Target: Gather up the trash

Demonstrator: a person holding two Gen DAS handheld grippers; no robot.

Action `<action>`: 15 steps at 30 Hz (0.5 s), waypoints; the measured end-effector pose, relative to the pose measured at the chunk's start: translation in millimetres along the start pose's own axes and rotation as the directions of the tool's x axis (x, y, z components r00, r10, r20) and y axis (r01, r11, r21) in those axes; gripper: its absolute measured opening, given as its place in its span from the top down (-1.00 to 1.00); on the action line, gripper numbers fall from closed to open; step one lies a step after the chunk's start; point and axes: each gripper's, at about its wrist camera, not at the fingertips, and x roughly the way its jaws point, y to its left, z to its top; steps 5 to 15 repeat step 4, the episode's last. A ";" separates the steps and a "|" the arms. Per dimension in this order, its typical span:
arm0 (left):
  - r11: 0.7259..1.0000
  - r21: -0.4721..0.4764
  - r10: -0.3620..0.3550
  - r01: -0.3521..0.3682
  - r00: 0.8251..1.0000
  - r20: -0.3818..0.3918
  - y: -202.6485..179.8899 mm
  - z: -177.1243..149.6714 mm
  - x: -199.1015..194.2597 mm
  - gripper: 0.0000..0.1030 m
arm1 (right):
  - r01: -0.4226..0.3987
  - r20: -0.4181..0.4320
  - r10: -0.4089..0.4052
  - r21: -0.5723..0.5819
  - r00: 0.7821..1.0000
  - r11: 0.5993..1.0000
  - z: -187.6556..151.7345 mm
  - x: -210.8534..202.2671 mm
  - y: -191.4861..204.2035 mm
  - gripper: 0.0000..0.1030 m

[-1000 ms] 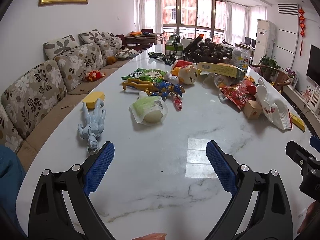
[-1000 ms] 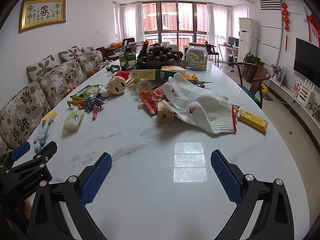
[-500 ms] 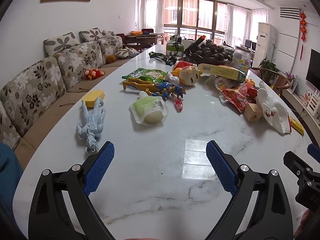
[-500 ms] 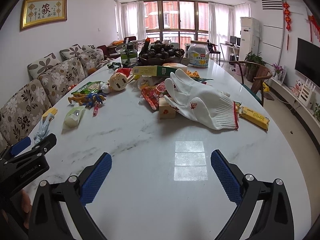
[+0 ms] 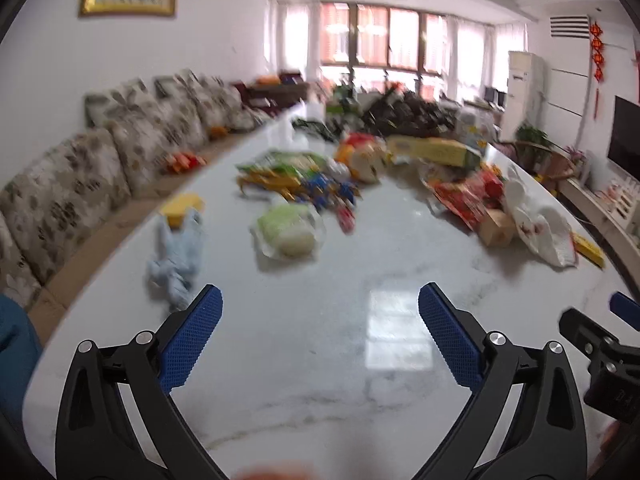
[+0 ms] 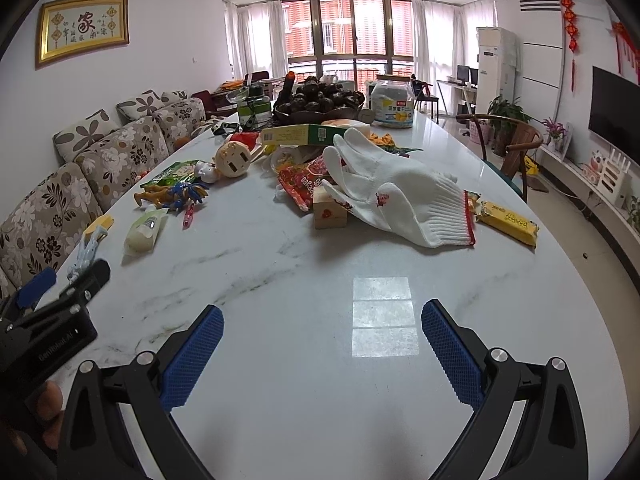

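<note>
Litter lies across the white marble table [image 6: 320, 360]: a green-and-white food pouch [image 5: 288, 230] [image 6: 145, 230], a red snack wrapper [image 6: 304, 180] [image 5: 460, 200], a green snack bag [image 6: 176, 174] [image 5: 280, 160] and a yellow wrapper [image 6: 506, 222] at the right edge. My left gripper [image 5: 320, 308] is open and empty, low over the near table, short of the pouch. My right gripper [image 6: 322, 320] is open and empty, short of the white gloves [image 6: 396, 196]. The left wrist view is blurred.
Toy figures [image 6: 176, 194], a pale blue figure [image 5: 176, 256], a small wooden block [image 6: 330, 212], a yellow-green box [image 6: 304, 134], a fruit bowl [image 6: 320, 102] and a jar [image 6: 392, 106] stand farther back. A floral sofa [image 6: 80, 184] runs along the left side.
My left gripper has tilted and moved forward a little, blurring its view; the pouch sits a bit lower in its view. My right gripper has edged forward. Both jaws stay open.
</note>
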 end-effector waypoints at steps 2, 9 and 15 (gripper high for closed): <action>1.000 -0.015 -0.008 0.008 1.000 -0.019 0.9 -0.8 2.8 -0.86 | 0.001 -0.002 -0.001 0.015 1.000 1.000 1.0 -0.3 -1.7 -0.90; 0.999 -0.034 -0.002 0.002 1.000 -0.015 2.6 -2.0 2.9 -0.86 | 0.002 0.002 -0.002 0.025 1.000 1.000 1.5 -1.2 -3.0 -0.90; 0.999 -0.034 -0.002 0.002 1.000 -0.015 2.6 -2.0 2.9 -0.86 | 0.002 0.002 -0.002 0.025 1.000 1.000 1.5 -1.2 -3.0 -0.90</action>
